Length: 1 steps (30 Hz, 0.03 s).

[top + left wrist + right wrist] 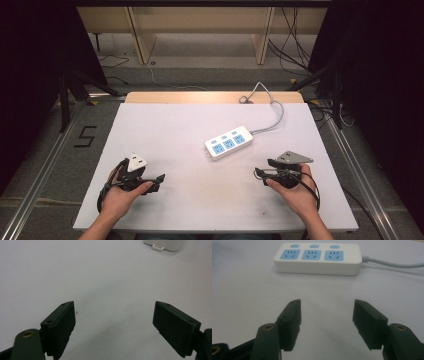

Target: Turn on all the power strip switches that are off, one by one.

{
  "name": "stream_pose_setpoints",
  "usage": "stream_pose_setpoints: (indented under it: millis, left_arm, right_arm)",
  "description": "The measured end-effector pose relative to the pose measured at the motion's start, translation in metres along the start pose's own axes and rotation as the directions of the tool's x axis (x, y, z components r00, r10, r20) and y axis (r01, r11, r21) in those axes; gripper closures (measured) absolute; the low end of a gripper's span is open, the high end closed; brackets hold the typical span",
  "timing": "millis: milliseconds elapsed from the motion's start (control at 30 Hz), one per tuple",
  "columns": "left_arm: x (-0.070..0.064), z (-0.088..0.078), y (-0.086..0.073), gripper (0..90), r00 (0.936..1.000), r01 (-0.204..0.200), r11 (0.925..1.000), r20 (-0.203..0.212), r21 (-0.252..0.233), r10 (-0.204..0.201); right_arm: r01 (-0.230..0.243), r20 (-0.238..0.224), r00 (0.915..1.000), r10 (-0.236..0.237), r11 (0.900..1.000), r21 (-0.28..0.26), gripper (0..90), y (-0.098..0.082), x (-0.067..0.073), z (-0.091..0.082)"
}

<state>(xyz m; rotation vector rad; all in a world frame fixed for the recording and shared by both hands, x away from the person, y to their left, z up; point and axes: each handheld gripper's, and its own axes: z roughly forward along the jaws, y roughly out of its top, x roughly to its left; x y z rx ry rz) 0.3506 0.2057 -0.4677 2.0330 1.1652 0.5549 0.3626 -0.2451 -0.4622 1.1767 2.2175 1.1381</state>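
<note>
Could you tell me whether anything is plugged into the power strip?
No, all three blue sockets on the power strip sit bare in the right gripper view.

Grey carpeted floor (45, 150) w/ black "5" marking (86, 136) at left. Pale wooden bench legs (141, 40) at far side, loose black cables (292, 45) at right. Dark curtains (30, 75) both sides; light from overhead.

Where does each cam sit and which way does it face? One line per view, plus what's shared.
High view: fixed above the person's side, looking forward and down on the table; forearms, left gripper and right gripper enter from the bottom.
Left gripper view: rides the left gripper, looking along its spread jaws over the table toward the power strip end.
Right gripper view: rides the right gripper, jaws spread, facing the power strip's three blue sockets and its cable.
Shared: the power strip, in all three views.
</note>
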Motion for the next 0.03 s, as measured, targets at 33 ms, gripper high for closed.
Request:
stream_pose_setpoints:
  millis: [33]
  left_arm:
    - [0.0005, 0.0008, -0.0002, 17.1, 1.0, 0.003, 1.0, -0.001, 0.001, -0.003]
  right_arm:
    - [0.0, -0.001, 1.0, 0.0, 1.0, -0.001, 39.9, -0.0002, 0.0, -0.0001]
